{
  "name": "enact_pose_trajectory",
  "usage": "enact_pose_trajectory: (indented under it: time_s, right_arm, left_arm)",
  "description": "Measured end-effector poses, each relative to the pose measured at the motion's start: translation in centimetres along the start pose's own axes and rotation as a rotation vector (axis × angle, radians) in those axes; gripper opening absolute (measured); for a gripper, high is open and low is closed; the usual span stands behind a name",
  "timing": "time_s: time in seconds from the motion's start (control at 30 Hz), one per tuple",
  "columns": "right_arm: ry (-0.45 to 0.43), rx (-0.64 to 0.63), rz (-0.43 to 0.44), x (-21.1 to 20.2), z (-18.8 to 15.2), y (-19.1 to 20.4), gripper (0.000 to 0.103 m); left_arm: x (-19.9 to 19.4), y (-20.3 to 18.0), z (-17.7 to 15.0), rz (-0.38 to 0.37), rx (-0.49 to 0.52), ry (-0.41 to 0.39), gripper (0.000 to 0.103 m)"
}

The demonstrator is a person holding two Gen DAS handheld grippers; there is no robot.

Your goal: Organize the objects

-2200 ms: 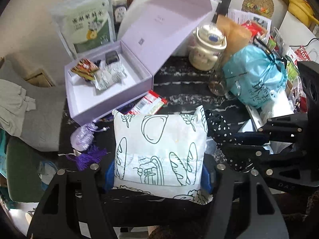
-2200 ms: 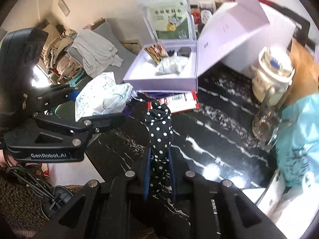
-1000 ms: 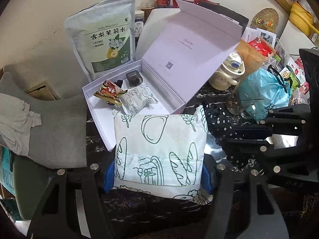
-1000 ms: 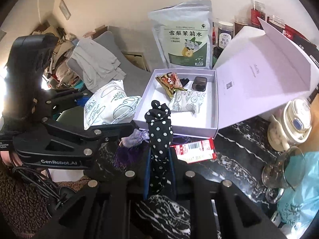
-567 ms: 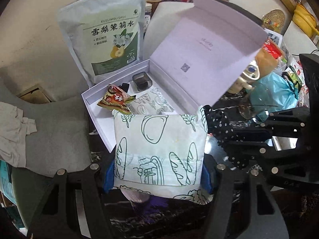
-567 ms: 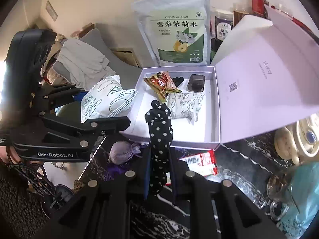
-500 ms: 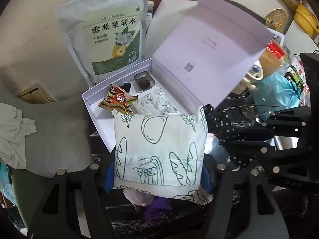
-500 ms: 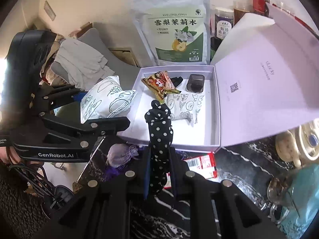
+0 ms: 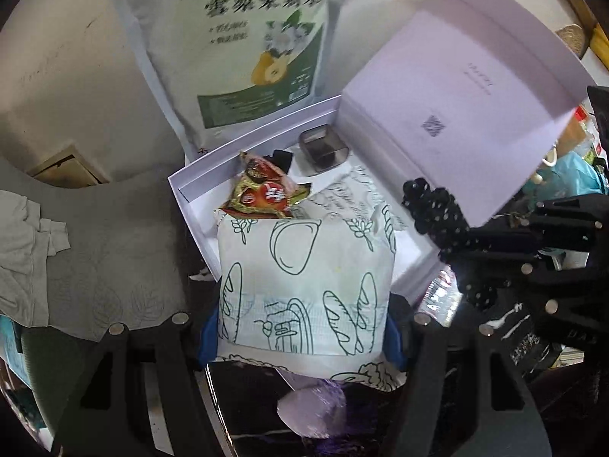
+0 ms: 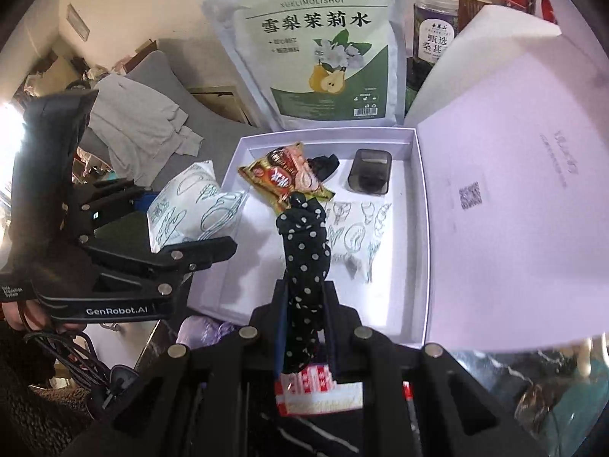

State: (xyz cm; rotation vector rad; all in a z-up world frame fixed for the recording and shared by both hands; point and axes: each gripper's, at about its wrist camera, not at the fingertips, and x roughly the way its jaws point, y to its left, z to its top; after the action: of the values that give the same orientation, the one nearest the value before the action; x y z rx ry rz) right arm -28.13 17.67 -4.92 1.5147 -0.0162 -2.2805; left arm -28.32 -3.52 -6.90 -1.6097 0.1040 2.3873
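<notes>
My left gripper (image 9: 304, 327) is shut on a white bread-print packet (image 9: 304, 285) and holds it over the near left rim of an open lilac box (image 9: 190, 190). It also shows in the right wrist view (image 10: 194, 209). My right gripper (image 10: 304, 304) is shut on a black polka-dot scrunchie (image 10: 304, 243), held over the box's white floor (image 10: 384, 266). Inside the box lie a red-gold snack packet (image 10: 285, 179), a second bread-print packet (image 10: 357, 232), a small black item (image 10: 323, 165) and a dark case (image 10: 371, 175). The lid (image 10: 514, 190) stands open on the right.
A large pear-tea pouch (image 10: 319, 45) stands behind the box, with jars (image 10: 434, 34) beside it. A red-white packet (image 10: 319, 392) and a lilac sachet (image 9: 312, 411) lie on the black marble table in front. A grey chair with clothes (image 10: 137, 122) is on the left.
Both grippers have moved forward toward the box with their loads. The box and pouch now look much closer, and both loads now hang over the box.
</notes>
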Motion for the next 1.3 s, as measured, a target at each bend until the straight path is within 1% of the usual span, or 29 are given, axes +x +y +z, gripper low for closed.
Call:
enact_pose_trajectory:
  time_s: [0.13,0.3,0.5,0.57,0.8,0.93,1.07,1.13,1.23,1.3]
  right_arm:
    - [0.002,-0.003,-0.009,1.8,1.1,-0.5,0.016]
    - [-0.003,-0.002,-0.021,3.7,2.0,-1.0,0.016]
    - [-0.017,0.008,-0.013,5.1,3.0,-1.5,0.016]
    - [-0.018,0.008,-0.018,5.8,3.5,-1.6,0.016]
    - [-0.049,0.005,0.0,7.1,4.9,-1.7,0.016]
    - [-0.056,-0.005,-0.012,7.9,5.6,-1.9,0.016]
    - [-0.048,0.014,-0.012,8.8,5.8,-2.4,0.016]
    - [-0.043,0.016,-0.004,9.3,5.9,-2.6,0.016]
    - [-0.02,-0.019,-0.05,10.0,5.8,-2.2,0.016]
    - [-0.031,-0.032,-0.061,10.1,5.7,-1.9,0.016]
  left_arm:
    - [1.7,1.1,0.3,0.01,-0.008,-0.003,0.065]
    - [3.3,1.6,0.6,0.018,0.01,-0.046,0.065]
    - [6.0,1.7,1.4,0.027,0.061,-0.028,0.065]
    - [6.8,1.9,1.7,0.029,0.062,-0.022,0.065]
    - [8.9,2.3,2.9,0.046,0.09,-0.031,0.065]
    - [10.0,2.2,3.4,0.066,0.116,-0.034,0.066]
    - [11.2,2.7,3.5,0.056,0.072,-0.028,0.067]
    - [11.6,2.4,3.5,0.063,0.08,-0.029,0.068]
    - [11.9,2.2,3.4,0.067,0.088,-0.042,0.068]
    - [12.1,2.1,3.2,0.076,0.092,-0.06,0.069]
